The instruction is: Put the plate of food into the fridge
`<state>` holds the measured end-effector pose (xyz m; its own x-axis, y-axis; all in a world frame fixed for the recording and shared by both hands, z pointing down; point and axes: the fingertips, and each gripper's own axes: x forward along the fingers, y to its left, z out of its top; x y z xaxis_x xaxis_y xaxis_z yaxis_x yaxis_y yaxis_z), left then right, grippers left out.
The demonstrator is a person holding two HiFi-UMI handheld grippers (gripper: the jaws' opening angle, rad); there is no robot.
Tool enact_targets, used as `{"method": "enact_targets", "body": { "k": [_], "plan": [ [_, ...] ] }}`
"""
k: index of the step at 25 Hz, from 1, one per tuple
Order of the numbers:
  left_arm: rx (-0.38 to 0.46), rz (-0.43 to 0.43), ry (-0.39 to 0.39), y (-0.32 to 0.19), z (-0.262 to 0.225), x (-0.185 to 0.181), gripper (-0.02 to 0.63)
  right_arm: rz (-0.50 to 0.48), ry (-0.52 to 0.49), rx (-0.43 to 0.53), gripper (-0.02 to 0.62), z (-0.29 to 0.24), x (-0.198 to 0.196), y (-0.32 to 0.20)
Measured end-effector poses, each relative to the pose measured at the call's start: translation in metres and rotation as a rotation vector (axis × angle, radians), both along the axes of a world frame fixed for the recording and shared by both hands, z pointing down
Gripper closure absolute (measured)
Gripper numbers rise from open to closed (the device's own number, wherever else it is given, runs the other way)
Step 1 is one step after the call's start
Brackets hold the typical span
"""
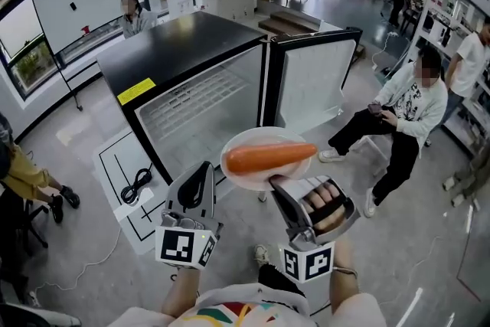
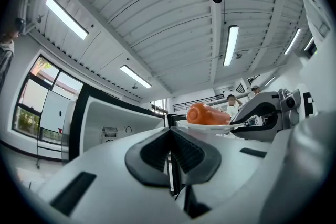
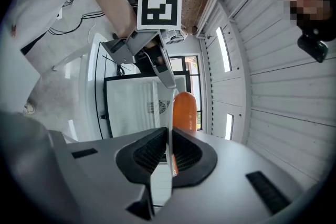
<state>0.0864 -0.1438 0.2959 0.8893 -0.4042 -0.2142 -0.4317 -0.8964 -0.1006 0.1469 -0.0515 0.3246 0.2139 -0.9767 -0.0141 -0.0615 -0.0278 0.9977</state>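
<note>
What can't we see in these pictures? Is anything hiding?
- Head view: part of the fridge's inside, covered by the plate and the right gripper.
- Head view: the yellow label's print, too small to read.
- Right gripper view: the plate's top, seen edge-on; only the orange food's end shows.

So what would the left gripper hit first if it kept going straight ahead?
Most likely the open fridge: the left gripper points just past the plate's left edge, into the fridge's inside. Depth is hard to judge, though.
</note>
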Motion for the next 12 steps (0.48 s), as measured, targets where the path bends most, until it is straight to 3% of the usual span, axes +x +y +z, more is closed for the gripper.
{"method": "enact_targets", "body": {
  "k": [12],
  "plan": [
    [-0.008, -0.163, -0.008, -0.040, -0.015, 0.082, 0.600, -0.138, -0.015, -0.021, 0.571, -0.010, 0.103, -0.047]
  ]
}}
